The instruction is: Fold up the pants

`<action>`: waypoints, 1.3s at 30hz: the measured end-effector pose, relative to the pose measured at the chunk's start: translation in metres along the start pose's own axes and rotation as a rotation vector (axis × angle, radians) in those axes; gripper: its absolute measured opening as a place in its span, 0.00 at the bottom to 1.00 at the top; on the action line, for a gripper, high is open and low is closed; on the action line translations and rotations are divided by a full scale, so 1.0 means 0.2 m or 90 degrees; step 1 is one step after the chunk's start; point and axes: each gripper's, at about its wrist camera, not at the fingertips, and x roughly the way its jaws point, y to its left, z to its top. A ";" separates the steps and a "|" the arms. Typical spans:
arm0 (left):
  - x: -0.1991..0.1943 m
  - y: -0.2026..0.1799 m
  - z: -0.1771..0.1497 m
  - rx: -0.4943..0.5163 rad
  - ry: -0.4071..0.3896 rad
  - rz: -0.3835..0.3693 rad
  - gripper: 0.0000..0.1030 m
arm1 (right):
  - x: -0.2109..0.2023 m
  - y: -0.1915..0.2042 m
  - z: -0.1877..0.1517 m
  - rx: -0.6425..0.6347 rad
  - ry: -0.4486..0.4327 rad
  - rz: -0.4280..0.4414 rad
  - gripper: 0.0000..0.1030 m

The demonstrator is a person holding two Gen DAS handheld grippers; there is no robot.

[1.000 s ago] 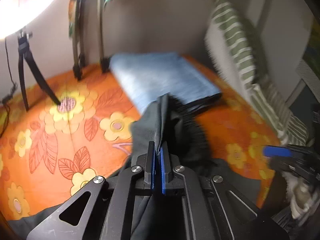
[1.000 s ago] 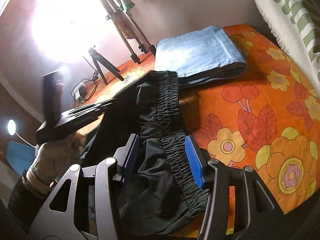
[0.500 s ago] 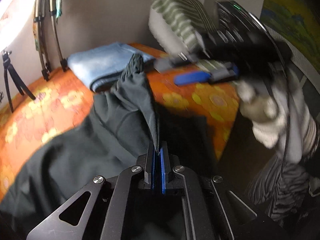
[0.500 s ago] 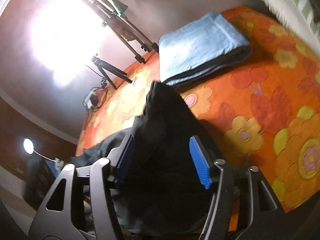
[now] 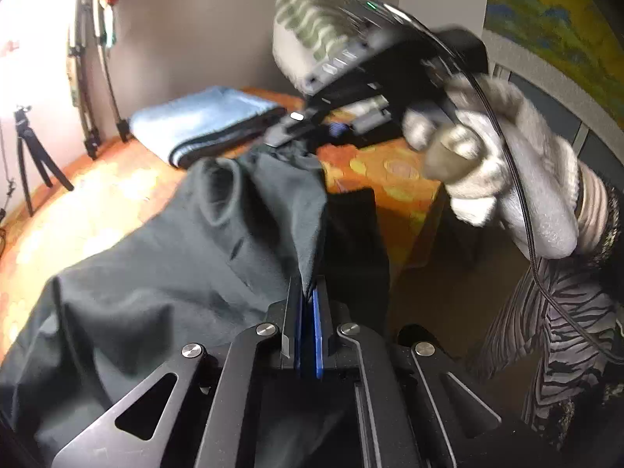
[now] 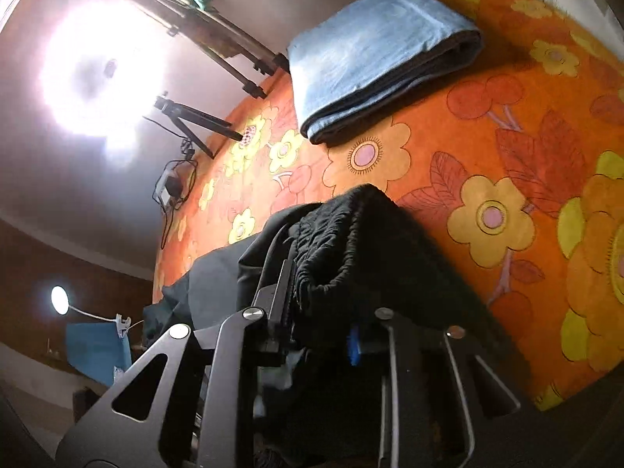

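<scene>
On the orange floral bedspread [image 6: 448, 148], the left tool [image 5: 308, 312] pinches smooth dark pants [image 5: 175, 257]; the right tool [image 6: 319, 312] is closing around their gathered waistband [image 6: 331, 241].

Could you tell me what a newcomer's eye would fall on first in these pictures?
The orange flowered cover fills the scene, with folded blue jeans at its far end. Dark pants lie across the near side, pinched by the left gripper, while the right gripper closes on their waistband.

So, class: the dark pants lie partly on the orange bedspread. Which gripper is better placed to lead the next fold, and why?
Left, probably. The left gripper is clamped shut on an edge of the pants. The right gripper has its jaws closing around the bunched waistband, so its hold looks less settled.
</scene>
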 end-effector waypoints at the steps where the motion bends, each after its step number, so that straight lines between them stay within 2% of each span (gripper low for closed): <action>1: -0.03 0.01 0.00 -0.002 -0.006 -0.001 0.03 | -0.03 0.00 -0.01 0.000 0.002 0.007 0.20; 4: -0.10 0.01 -0.03 -0.002 -0.017 -0.007 0.03 | -0.13 0.02 -0.07 -0.016 -0.001 0.028 0.19; 7: -0.09 -0.03 -0.06 0.005 -0.009 -0.019 0.03 | -0.15 0.01 -0.15 -0.050 0.003 0.001 0.18; 14: 0.13 -0.23 -0.17 0.059 0.065 -0.046 0.03 | -0.06 -0.19 -0.22 -0.016 0.051 -0.054 0.16; 23: 0.26 -0.27 -0.13 0.067 0.086 -0.069 0.03 | -0.04 -0.27 -0.18 -0.043 0.052 -0.119 0.16; 25: 0.28 -0.28 -0.14 0.073 0.089 -0.070 0.03 | -0.06 -0.27 -0.18 -0.055 0.052 -0.127 0.19; 26: 0.28 -0.28 -0.15 0.076 0.092 -0.071 0.03 | -0.08 -0.27 -0.19 -0.061 0.053 -0.134 0.27; 27: 0.28 -0.28 -0.16 0.072 0.095 -0.074 0.03 | -0.10 -0.27 -0.19 -0.068 0.050 -0.142 0.41; 29: 0.28 -0.28 -0.17 0.067 0.098 -0.075 0.03 | -0.16 -0.31 -0.17 -0.070 0.023 -0.167 0.56; 32: 0.30 -0.28 -0.18 0.069 0.102 -0.073 0.03 | -0.21 -0.39 -0.13 -0.031 0.001 -0.166 0.58; 35: 0.31 -0.28 -0.18 0.073 0.103 -0.072 0.03 | -0.19 -0.46 -0.11 0.000 0.019 -0.138 0.65; 39: 0.31 -0.29 -0.18 0.079 0.106 -0.071 0.03 | -0.12 -0.46 -0.13 0.009 0.057 -0.105 0.65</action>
